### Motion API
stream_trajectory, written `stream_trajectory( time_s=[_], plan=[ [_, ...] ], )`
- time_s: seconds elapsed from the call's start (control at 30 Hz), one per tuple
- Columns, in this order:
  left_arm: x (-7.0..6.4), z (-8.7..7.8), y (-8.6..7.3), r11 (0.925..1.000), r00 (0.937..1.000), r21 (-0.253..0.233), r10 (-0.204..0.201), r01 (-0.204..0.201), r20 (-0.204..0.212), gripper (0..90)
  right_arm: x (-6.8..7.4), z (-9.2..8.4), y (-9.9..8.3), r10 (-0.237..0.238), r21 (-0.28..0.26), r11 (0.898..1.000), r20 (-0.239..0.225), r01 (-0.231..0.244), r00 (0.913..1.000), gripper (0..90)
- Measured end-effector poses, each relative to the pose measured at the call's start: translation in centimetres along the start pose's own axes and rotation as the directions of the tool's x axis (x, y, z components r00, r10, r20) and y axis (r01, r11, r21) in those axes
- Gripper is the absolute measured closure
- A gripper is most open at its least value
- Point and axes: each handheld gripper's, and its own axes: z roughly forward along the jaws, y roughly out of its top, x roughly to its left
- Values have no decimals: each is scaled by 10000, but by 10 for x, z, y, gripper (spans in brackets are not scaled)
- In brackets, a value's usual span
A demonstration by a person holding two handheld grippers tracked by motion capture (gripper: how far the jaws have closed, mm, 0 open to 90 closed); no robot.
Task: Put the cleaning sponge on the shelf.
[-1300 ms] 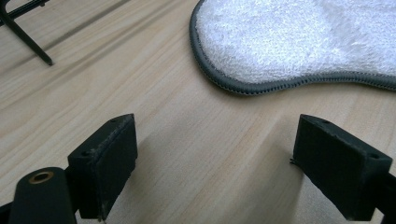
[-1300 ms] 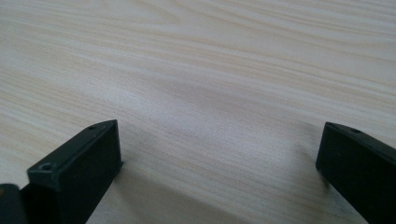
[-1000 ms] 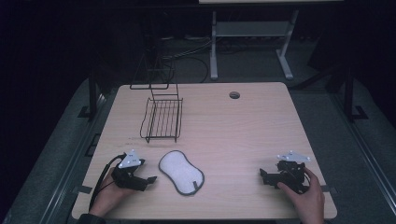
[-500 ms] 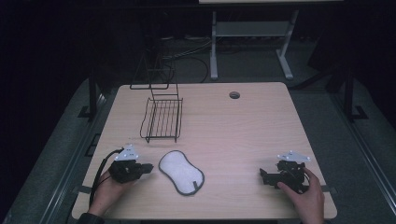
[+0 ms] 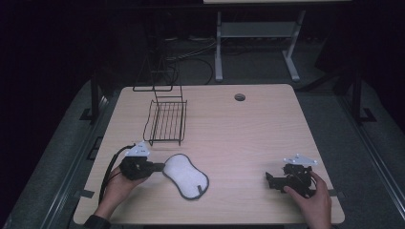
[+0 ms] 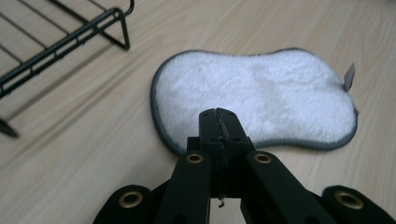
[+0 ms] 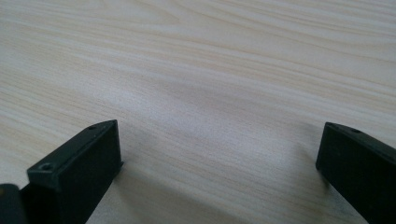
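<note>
Left claw (image 6: 218, 122) pinched together, tip at the near edge of the white pad (image 6: 261, 100).
Right claw (image 7: 219, 154) was wide apart over bare worktop (image 5: 248, 129). The closed tip might just push the soft pad toward the wire rack (image 5: 166, 121).

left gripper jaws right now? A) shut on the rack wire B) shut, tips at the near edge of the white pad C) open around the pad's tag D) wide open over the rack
B: in the left gripper view the left gripper has its jaws pressed together, tips over the grey-trimmed edge of the white pad, clear of the wire rack.
</note>
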Motion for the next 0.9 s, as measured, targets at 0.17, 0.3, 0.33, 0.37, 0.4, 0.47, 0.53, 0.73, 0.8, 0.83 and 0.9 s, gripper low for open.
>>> stream_trajectory(
  time_s=[0.17, 0.3, 0.33, 0.37, 0.4, 0.47, 0.53, 0.73, 0.8, 0.83, 0.9],
  plan=[
    [2, 9, 14, 9999, 9998, -59, 129, -128, 123, 898, 0, 0, 0, -1, 3, 10000, 0, 1, 10000, 0],
    [4, 20, 24, 9997, 9995, -51, 244, -243, 204, 898, 0, 0, 0, -6, 9, 10000, 4, 6, 10000, 0],
    [4, 23, 27, 9996, 9992, -31, 294, -293, 268, 898, 0, 0, 0, -7, 13, 10000, 5, 7, 10000, 0],
    [4, 25, 29, 9995, 9991, -13, 332, -331, 283, 898, 0, 0, 0, -7, 13, 10000, 5, 7, 10000, 0],
    [4, 30, 33, 9994, 9989, -31, 338, -337, 334, 898, 0, 0, 0, -7, 14, 10000, 6, 7, 10000, 0],
    [4, 36, 37, 9991, 9985, 30, 418, -419, 348, 898, 0, 0, 0, -7, 14, 10000, 3, 7, 10000, 0],
    [4, 39, 40, 9989, 9984, 59, 458, -460, 346, 898, 0, 0, 0, -5, 17, 10000, 7, 5, 10000, 0],
    [8, 55, 50, 9985, 9980, 173, 513, -520, 381, 898, 0, 0, 0, 4, 21, 10000, 7, -4, 10000, 0],
    [9, 60, 49, 9984, 9981, 284, 483, -493, 371, 898, 0, 0, 0, 6, 23, 10000, 7, -6, 10000, 0],
    [10, 61, 49, 9979, 9981, 391, 501, -515, 346, 898, 0, 0, 0, 6, 23, 10000, 6, -6, 10000, 0],
    [11, 64, 47, 9976, 9986, 511, 445, -459, 290, 898, 0, 0, 0, 6, 22, 10000, 7, -6, 10000, 0]
  ],
)
